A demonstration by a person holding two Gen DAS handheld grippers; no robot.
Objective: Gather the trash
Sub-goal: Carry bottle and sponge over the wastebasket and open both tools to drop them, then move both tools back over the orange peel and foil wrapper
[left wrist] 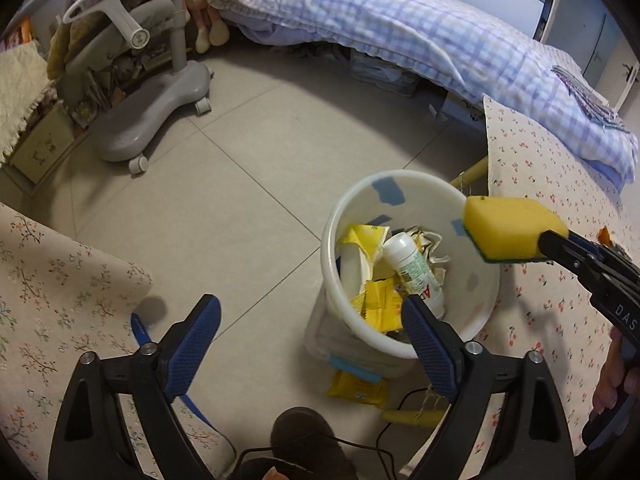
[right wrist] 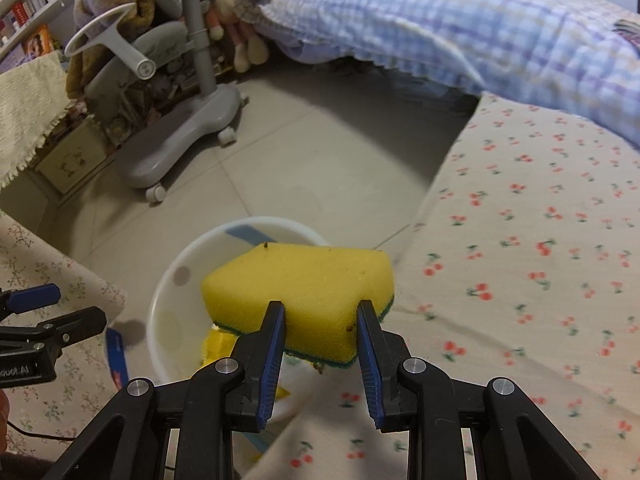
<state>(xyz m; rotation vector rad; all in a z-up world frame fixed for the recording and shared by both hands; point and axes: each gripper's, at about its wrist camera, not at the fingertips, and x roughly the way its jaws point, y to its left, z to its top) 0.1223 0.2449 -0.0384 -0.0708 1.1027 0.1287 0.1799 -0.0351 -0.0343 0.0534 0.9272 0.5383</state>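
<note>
A white trash bucket (left wrist: 482, 322) stands on the tiled floor and holds yellow wrappers (left wrist: 378, 306), crumpled paper and a white bottle (left wrist: 412, 266). My right gripper (right wrist: 322, 310) is shut on a yellow sponge with a green scouring side (right wrist: 304, 288). It holds the sponge over the bucket's rim (right wrist: 168, 276). In the left wrist view the sponge (left wrist: 512, 226) hangs at the bucket's far right edge. My left gripper (left wrist: 312, 306) is open and empty, just above the bucket's near left side.
A yellow wrapper (left wrist: 358, 390) lies on the floor beside the bucket. Cherry-print cloth (right wrist: 540, 260) covers the surface at right, floral cloth (left wrist: 52, 280) at left. A grey wheeled chair base (left wrist: 156, 120) and a bed with checked quilt (left wrist: 400, 28) stand behind. A black cable (left wrist: 400, 404) runs near the bucket.
</note>
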